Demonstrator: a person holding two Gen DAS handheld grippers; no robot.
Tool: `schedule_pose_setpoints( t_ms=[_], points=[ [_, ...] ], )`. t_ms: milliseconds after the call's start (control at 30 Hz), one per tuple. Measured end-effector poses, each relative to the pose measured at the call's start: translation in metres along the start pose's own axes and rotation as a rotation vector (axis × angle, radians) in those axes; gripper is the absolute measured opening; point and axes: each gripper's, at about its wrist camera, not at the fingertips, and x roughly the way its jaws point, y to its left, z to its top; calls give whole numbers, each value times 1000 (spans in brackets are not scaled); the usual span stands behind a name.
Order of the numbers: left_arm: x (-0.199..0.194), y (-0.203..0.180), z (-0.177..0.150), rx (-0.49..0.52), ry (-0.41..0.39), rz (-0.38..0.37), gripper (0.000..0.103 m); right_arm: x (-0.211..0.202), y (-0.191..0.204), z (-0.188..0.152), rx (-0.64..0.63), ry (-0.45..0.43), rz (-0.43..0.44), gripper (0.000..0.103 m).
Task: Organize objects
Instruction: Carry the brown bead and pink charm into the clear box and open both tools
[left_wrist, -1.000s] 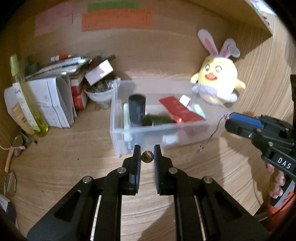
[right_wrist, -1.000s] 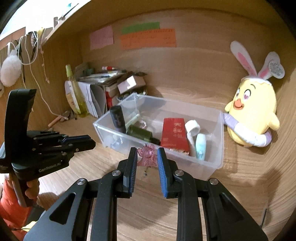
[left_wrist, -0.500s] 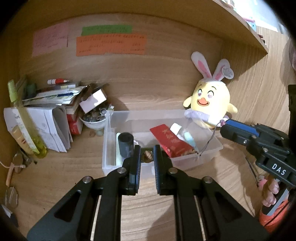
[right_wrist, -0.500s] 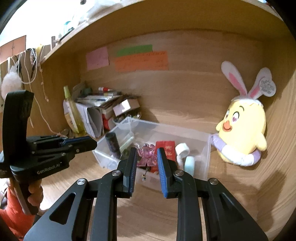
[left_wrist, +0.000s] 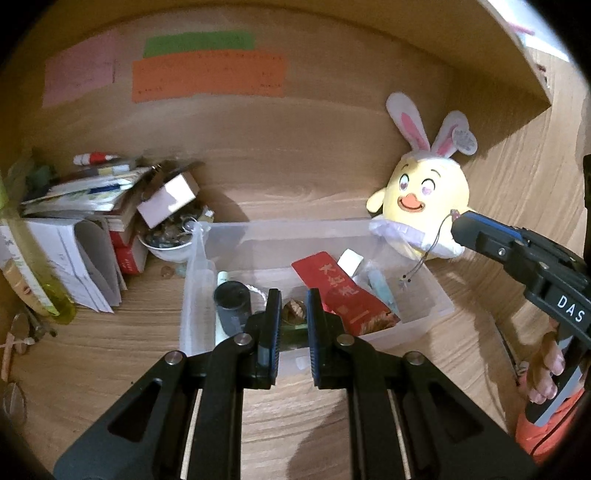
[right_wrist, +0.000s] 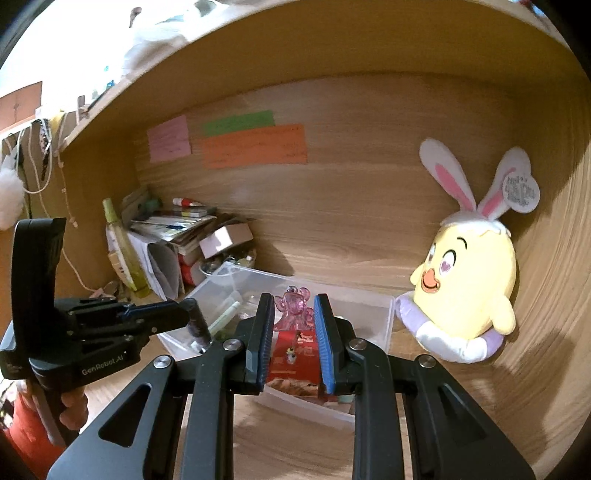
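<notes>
Wood-grain counter (left_wrist: 110, 354) fills a desk nook with coloured paper notes (left_wrist: 208, 75) on the back wall. Clear plastic bin (left_wrist: 424, 295) sits mid-counter, holding a red packet (left_wrist: 343, 291) and a dark cylinder (left_wrist: 231, 301). Left gripper (left_wrist: 291, 314) has its jaws closed on a small brown nut-like object (left_wrist: 293, 309) above the bin's near side. Right gripper (right_wrist: 293, 317) pinches a pink translucent charm (right_wrist: 293, 308) (cord dangling) over the bin. Yellow bunny-eared plush (right_wrist: 469, 291) leans just beside the bin.
</notes>
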Motion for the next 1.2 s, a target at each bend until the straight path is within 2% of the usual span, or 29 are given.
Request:
schedule_pose_setpoints(
  t_ms=[433, 733, 967, 1033, 1133, 1200],
  points=[
    [52, -14, -1, 50, 108, -40, 12, 58, -17, -24, 16, 149, -4, 20],
    [65, -14, -6, 64, 128, -71, 12, 86, -19, -38, 0, 238, -38, 20],
    [67, -10, -6, 45, 134, -74, 13, 92, -19, -41, -6, 262, -45, 20],
    [66, -10, -5, 44, 137, -73, 16, 93, -17, -42, -15, 273, -38, 21],
    [61, -10, -4, 46, 122, -71, 29, 90, -14, -41, -23, 269, -38, 35],
    [55, -12, -3, 50, 108, -70, 31, 86, -12, -39, -35, 250, -48, 44]
  ],
)
